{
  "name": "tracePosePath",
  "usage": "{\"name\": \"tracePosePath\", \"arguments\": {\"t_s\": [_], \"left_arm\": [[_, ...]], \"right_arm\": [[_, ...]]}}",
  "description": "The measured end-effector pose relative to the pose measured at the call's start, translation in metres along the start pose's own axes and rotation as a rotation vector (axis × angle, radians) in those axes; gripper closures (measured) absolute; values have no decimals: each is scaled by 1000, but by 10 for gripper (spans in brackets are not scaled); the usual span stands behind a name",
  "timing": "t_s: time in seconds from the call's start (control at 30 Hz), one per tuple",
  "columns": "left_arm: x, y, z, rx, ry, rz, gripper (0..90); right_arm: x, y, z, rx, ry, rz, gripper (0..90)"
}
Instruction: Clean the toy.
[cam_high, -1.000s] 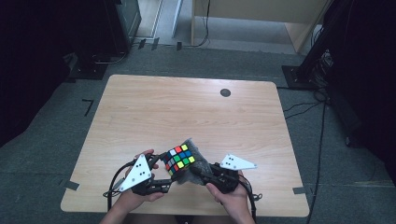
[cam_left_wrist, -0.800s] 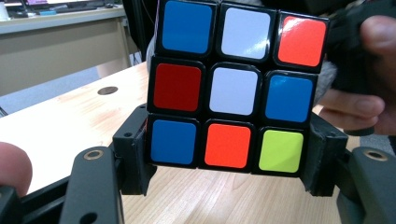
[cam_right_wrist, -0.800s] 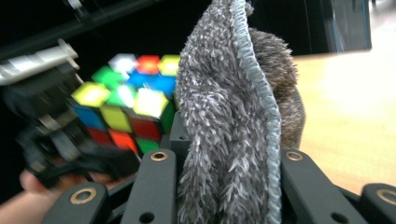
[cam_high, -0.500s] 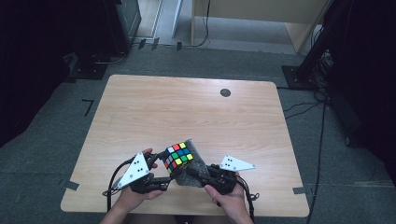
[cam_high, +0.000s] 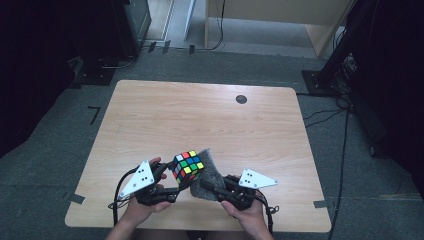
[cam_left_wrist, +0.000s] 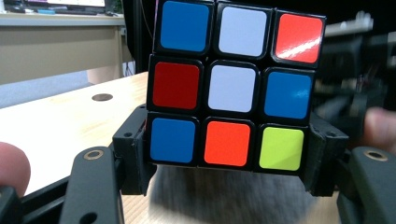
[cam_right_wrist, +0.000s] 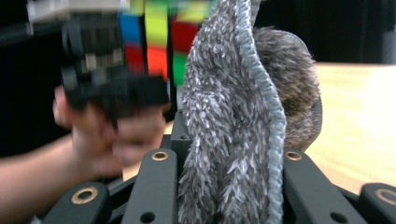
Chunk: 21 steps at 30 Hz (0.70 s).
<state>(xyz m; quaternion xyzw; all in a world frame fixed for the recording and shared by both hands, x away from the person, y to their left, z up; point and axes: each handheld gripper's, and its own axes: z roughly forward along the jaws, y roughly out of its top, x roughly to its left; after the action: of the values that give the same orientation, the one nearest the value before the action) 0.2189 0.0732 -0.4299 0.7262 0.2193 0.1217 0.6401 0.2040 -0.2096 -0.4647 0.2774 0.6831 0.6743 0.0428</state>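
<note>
A scrambled colour cube (cam_high: 187, 167) hangs just above the front of the wooden table (cam_high: 200, 120), with my left gripper (cam_high: 172, 182) shut on its lowest layer. In the left gripper view the cube (cam_left_wrist: 232, 84) shows a face of blue, white, red, orange and yellow-green tiles, and my left gripper (cam_left_wrist: 229, 154) clamps its two bottom corners. My right gripper (cam_high: 206, 187) is shut on a fuzzy grey cloth (cam_high: 207, 172) that lies against the cube's right side. In the right gripper view the cloth (cam_right_wrist: 233, 135) stands bunched between the jaws of my right gripper (cam_right_wrist: 229, 186), with the cube (cam_right_wrist: 156, 42) blurred behind it.
A small dark round hole (cam_high: 241, 99) sits near the table's far edge. Bare wood stretches from the cube to the far side. Dark equipment and cables stand on the grey carpet around the table.
The cube and the left gripper have shifted a little to the left and turned slightly. The right gripper and the cloth have stayed against the cube.
</note>
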Motion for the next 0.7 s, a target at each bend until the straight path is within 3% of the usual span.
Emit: {"name": "tracePosePath", "arguments": {"t_s": [0.1,0.17,0.23,0.37,0.43,0.5,0.6,0.7], "left_arm": [[2,2,-2,-24,0,-37,337],[2,3,-1,-44,-7,-76,337],[0,3,2,-48,-17,-100,337],[-7,-2,10,-16,-3,-92,337],[-6,-4,12,-13,-1,-103,337],[-5,-4,11,-10,3,-108,337],[-3,-4,9,-16,9,-111,338],[-1,-2,7,-26,16,-111,338]], "right_arm": [[3,-7,9,109,-28,-64,711],[5,-12,15,131,-43,-57,710],[10,-15,23,139,-29,-51,710],[24,-15,34,112,43,-67,713],[25,-14,35,103,48,-71,715],[22,-15,33,97,20,-65,719],[7,-17,24,40,-57,27,724],[-15,-20,8,-31,-180,129,724]]}}
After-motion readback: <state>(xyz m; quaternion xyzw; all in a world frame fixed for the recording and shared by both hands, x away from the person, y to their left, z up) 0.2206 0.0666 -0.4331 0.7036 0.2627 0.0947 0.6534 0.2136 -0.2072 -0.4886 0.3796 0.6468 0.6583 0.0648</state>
